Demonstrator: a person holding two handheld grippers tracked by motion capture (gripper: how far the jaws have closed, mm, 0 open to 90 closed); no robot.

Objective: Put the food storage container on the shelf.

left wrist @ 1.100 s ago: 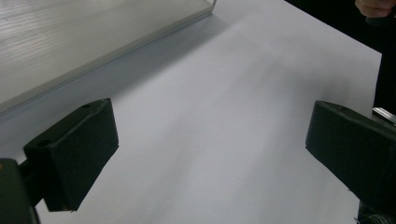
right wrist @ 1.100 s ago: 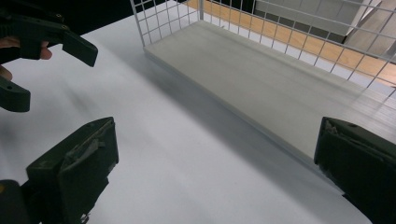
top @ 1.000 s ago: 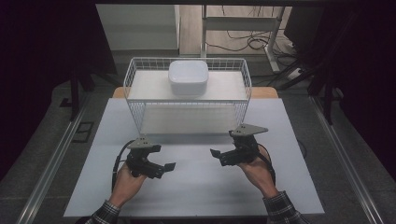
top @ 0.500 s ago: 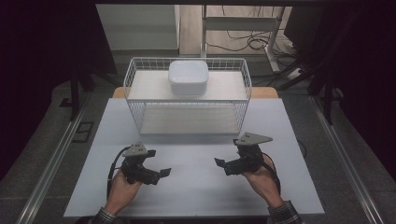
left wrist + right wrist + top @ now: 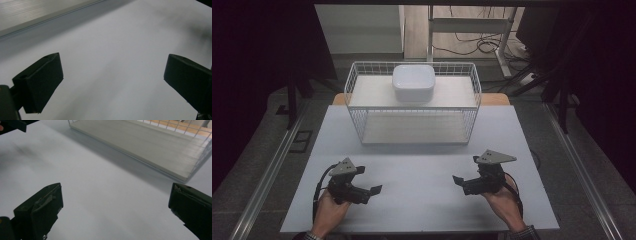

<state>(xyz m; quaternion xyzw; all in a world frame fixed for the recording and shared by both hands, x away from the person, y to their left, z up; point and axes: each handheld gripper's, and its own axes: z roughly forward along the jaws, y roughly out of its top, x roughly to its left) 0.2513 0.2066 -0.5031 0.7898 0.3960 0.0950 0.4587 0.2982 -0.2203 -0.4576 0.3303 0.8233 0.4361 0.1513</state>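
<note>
From the high view, two grippers rest low over the white table (image 5: 422, 165): the left gripper (image 5: 373, 190) and the right gripper (image 5: 458, 181), both empty, well short of one wire basket (image 5: 362, 107) with one white bowl (image 5: 413, 82) on its upper shelf. In the left gripper view, the jaws stand spread above bare table. In the right gripper view, the jaws are spread too, with the basket's lower shelf (image 5: 150, 145) ahead.

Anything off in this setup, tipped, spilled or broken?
Nothing stands out. The white container sits level on top of the wire rack, which stands square on the table. Left gripper and right gripper are open and empty.
</note>
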